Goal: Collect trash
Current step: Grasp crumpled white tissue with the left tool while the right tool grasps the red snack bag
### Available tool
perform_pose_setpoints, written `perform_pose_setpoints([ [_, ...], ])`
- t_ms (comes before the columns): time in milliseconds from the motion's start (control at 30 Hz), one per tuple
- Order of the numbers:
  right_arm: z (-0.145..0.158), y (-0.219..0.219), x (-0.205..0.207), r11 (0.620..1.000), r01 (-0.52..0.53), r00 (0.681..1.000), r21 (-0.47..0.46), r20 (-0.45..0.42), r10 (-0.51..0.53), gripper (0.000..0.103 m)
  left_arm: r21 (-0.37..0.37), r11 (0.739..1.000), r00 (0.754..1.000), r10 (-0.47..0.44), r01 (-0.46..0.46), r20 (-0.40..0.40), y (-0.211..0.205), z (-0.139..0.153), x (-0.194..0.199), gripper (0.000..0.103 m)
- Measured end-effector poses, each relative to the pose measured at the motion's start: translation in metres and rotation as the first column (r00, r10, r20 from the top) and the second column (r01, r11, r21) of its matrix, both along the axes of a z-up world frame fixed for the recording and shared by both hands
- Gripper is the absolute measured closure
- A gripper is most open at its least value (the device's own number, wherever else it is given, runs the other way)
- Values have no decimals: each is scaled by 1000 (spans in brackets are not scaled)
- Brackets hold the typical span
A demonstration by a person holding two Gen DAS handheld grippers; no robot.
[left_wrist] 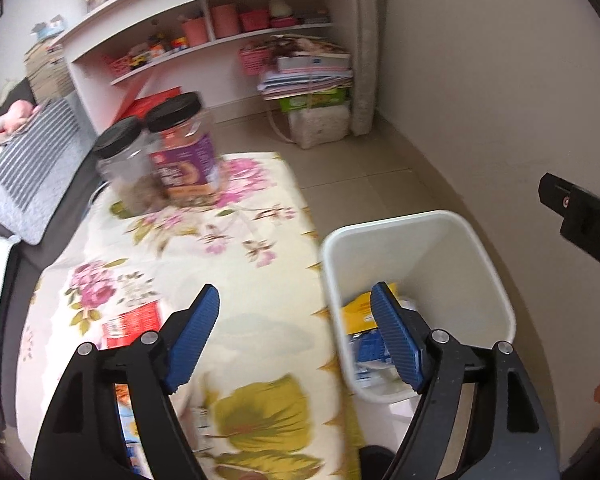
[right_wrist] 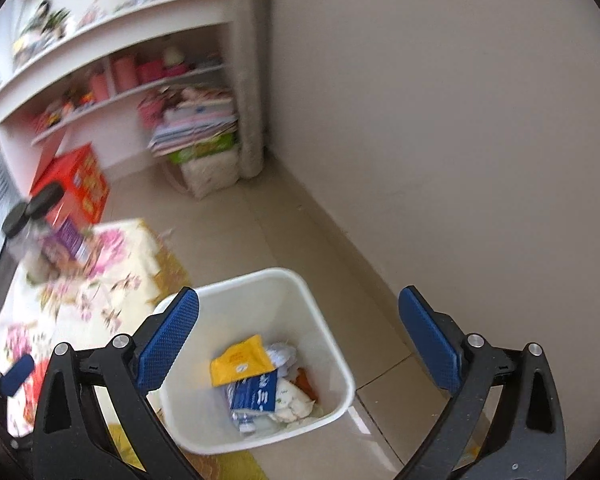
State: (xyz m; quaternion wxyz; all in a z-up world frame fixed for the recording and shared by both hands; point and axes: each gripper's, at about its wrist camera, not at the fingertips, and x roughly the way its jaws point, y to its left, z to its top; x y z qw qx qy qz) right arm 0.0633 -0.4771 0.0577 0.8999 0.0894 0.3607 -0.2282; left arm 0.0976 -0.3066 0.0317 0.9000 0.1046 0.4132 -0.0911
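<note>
A white waste bin (right_wrist: 332, 344) stands on the floor beside the table and also shows in the left wrist view (left_wrist: 496, 280). In it lie a yellow packet (right_wrist: 240, 360), a blue and white wrapper (right_wrist: 254, 396) and crumpled white paper (right_wrist: 292, 400). My right gripper (right_wrist: 300, 332) is open and empty above the bin. My left gripper (left_wrist: 296, 332) is open and empty over the table's right edge. A red wrapper (left_wrist: 134, 322) lies on the floral tablecloth (left_wrist: 228, 264), left of my left fingers. More packaging (left_wrist: 126, 420) is partly hidden behind the left finger.
Two black-lidded clear jars (left_wrist: 180, 148) stand at the far end of the table. A white shelf unit (left_wrist: 204, 28) and a stack of books and boxes (left_wrist: 312, 80) stand by the back wall. A red box (right_wrist: 84, 184) sits on the floor. A striped cushion (left_wrist: 28, 172) lies at left.
</note>
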Motion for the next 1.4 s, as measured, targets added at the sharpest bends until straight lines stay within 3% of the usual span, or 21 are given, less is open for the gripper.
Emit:
perform_pose_setpoints([
  [267, -5, 68, 24, 981, -193, 979, 9, -57, 194, 7, 58, 993, 994, 104, -102, -30, 79, -13, -1, 25],
  [567, -16, 154, 45, 924, -381, 917, -18, -134, 376, 7, 134, 974, 979, 191, -181, -65, 170, -21, 1, 25],
  [800, -33, 213, 57, 871, -492, 852, -2, -208, 480, 7, 224, 961, 975, 191, -163, -113, 226, -36, 4, 25],
  [933, -46, 241, 64, 842, -535, 809, 67, -246, 534, 7, 259, 961, 964, 160, -102, -212, 251, -57, 16, 25],
  [1167, -75, 277, 82, 802, -555, 739, 222, -312, 597, 7, 223, 975, 937, 85, -8, -339, 269, -95, 38, 25],
  [1400, -98, 307, 94, 783, -566, 691, 259, -369, 622, 7, 125, 992, 907, 53, 0, -419, 280, -120, 61, 27],
])
